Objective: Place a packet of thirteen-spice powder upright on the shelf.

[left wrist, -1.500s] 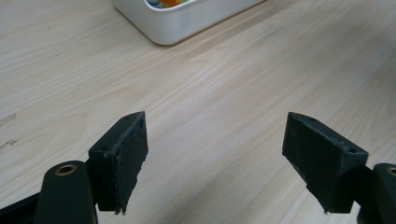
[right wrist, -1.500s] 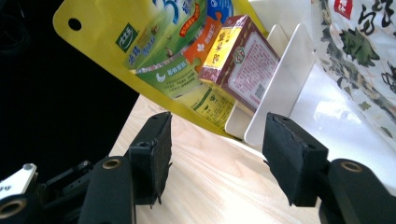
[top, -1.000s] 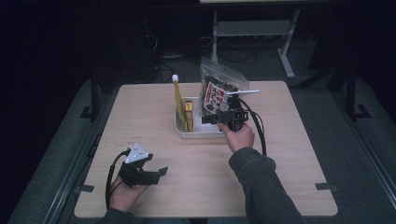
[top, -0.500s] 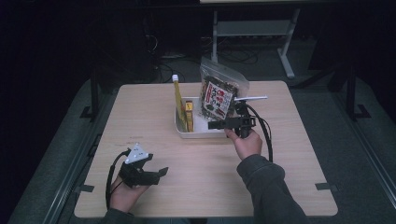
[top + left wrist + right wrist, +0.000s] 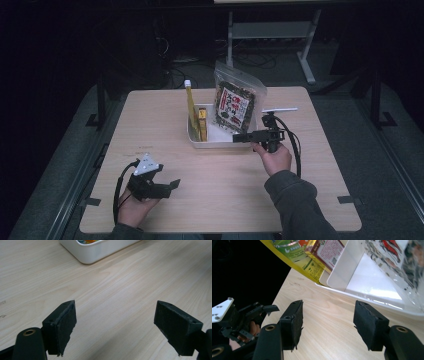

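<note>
At frame centre we see the right gripper (image 5: 243, 137), jaws apart and empty, just beside the white rectangular plastic tub (image 5: 220, 141); the left gripper (image 5: 170, 186), jaws apart, sits lower left.

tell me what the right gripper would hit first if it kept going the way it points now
Likely nothing soon. The right gripper lies level, fingers open and empty, pointing along the near wall of the white bin rather than into it. Beyond is bare table; depth is unclear, so it might graze that wall.
</note>
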`<move>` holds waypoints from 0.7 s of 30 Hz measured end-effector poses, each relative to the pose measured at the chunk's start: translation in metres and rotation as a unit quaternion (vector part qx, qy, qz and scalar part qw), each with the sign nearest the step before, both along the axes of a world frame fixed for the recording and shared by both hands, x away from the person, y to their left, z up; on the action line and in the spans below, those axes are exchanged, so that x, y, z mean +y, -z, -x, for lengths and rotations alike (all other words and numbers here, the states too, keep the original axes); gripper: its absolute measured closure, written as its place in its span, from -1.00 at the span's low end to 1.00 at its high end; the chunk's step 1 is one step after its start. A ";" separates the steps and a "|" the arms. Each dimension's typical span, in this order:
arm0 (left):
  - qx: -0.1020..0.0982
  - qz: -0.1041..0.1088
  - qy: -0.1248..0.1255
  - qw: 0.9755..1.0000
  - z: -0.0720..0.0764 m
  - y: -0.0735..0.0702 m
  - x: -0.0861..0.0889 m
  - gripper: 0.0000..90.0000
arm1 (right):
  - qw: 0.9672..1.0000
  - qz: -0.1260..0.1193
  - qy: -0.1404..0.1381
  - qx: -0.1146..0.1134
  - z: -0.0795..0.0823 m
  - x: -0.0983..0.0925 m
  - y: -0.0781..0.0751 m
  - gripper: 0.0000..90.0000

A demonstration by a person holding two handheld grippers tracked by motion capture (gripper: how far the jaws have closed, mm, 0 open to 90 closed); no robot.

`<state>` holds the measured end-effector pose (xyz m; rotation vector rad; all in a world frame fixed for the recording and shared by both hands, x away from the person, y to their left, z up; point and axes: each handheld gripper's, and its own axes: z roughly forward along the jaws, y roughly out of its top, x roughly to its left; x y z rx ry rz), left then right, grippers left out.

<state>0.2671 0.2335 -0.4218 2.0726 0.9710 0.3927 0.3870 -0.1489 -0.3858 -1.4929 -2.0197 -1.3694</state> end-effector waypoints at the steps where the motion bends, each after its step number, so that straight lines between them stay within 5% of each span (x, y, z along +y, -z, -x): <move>1: 0.000 -0.001 0.001 1.000 0.000 0.000 0.000 -0.61 | 1.000 -0.008 -0.001 0.003 0.001 -0.002 0.001 -0.13; 21: -0.002 -0.001 0.002 1.000 0.000 0.000 -0.001 -0.61 | 1.000 -0.006 -0.008 0.012 0.025 -0.033 0.019 -0.15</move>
